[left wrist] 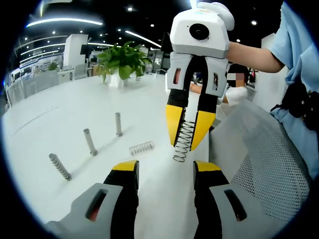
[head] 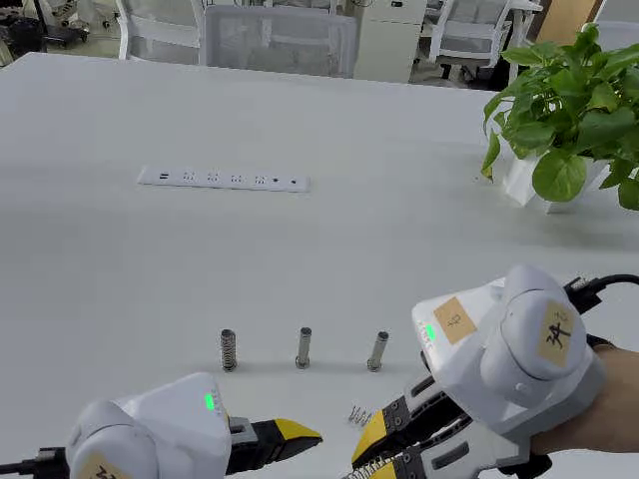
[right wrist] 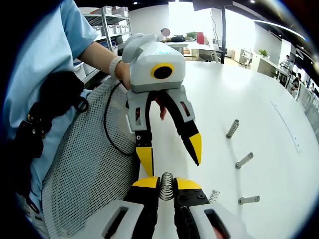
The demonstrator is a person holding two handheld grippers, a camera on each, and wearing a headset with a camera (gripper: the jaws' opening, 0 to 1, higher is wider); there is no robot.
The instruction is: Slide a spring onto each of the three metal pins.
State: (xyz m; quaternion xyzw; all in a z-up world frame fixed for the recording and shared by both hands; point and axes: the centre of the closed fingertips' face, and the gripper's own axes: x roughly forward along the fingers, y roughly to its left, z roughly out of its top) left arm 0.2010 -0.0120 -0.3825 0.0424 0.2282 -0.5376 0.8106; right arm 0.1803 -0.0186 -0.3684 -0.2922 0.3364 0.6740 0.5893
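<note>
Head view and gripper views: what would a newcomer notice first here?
The right tool, shut on a spring, hangs just before the open left tool. On the white table stand three metal pins in a row; the head view's leftmost pin already wears one, and a loose spring lies near the tools.

Right gripper [right wrist: 167,191] pinching a spring [right wrist: 166,182]
Left gripper [right wrist: 170,153] faces it, jaws apart. Three metal pins [right wrist: 244,160] on the table [right wrist: 239,94], top one wearing a spring; loose spring [right wrist: 214,195] nearby.
</note>
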